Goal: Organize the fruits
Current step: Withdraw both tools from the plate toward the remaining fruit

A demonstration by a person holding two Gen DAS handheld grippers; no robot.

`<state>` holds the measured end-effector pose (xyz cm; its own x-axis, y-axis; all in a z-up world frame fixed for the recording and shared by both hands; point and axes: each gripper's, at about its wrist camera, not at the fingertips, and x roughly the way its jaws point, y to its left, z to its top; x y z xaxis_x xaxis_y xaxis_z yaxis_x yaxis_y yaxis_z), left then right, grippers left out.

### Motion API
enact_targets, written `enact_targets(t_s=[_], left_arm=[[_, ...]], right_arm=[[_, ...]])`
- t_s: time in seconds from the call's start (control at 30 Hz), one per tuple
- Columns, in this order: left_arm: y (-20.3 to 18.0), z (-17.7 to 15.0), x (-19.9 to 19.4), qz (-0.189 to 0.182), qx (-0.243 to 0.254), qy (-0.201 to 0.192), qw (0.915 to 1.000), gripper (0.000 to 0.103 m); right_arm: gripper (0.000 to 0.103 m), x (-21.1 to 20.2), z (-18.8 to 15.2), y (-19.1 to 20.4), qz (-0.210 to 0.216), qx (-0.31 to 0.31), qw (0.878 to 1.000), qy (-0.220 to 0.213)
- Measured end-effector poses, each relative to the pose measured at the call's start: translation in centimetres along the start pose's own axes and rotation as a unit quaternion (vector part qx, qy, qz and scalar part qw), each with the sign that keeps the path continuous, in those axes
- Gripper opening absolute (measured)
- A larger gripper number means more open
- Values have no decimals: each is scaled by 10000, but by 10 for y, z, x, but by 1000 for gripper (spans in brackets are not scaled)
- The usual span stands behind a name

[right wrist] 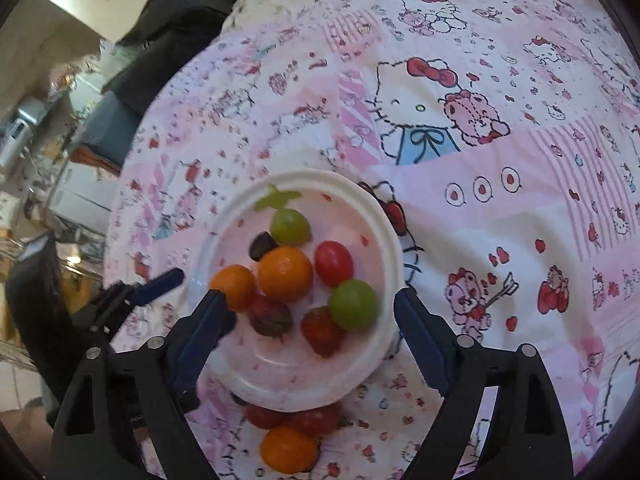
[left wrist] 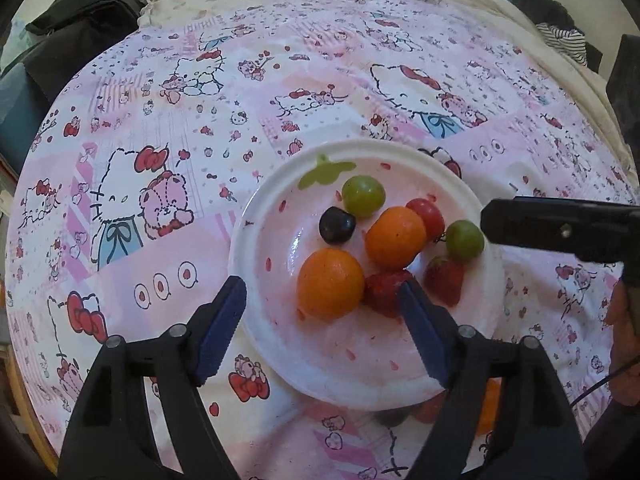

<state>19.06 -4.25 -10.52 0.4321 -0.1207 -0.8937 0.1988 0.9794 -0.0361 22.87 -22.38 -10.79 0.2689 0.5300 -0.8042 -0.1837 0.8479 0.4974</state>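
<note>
A white plate (left wrist: 280, 184) with a pink centre lies on the patterned cloth. It holds two orange fruits (left wrist: 331, 284), two green grapes (left wrist: 363, 195), a dark grape (left wrist: 337, 225), a red tomato (left wrist: 427, 213) and two strawberries (left wrist: 445, 280). My left gripper (left wrist: 322, 296) is open over the plate's near side, empty. My right gripper (right wrist: 310, 312) is open, its fingertips straddling the same plate (right wrist: 384, 232), empty. It also shows in the left wrist view (left wrist: 560, 232) at the plate's right edge. Loose fruits, an orange one (right wrist: 289, 449) and red ones (right wrist: 280, 416), lie on the cloth just below the plate.
A round table with a pink cartoon-cat cloth (left wrist: 160, 160) fills both views. Dark bags (left wrist: 80, 20) sit beyond the far left edge. Striped fabric (left wrist: 564, 38) lies at the far right. Shelves and clutter (right wrist: 40, 140) stand off the table's left side.
</note>
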Motion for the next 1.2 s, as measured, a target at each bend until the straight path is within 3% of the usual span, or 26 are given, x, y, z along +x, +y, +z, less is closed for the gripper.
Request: enact_targets(t_s=[0.47,0.67,0.77,1.2], left_arm=[[22,0,-53,-43,-664,-889,9938,76],[23,-6,-83,-12,-627,-1059,9924,76],[25,-13,-99,15,-635,-1172,9911,76],[33,-58,-141,21,-1007,-1266,9868,76]], right_arm=[[88,-48,0,16,7,-224,9964,-812],[88,-79,-13,17,-76,-349,9932,-1105],[88,-93,-23,19,-310,-442,9910,-1221],[88,-129,-79,9,-382,-16,9894,-1400]])
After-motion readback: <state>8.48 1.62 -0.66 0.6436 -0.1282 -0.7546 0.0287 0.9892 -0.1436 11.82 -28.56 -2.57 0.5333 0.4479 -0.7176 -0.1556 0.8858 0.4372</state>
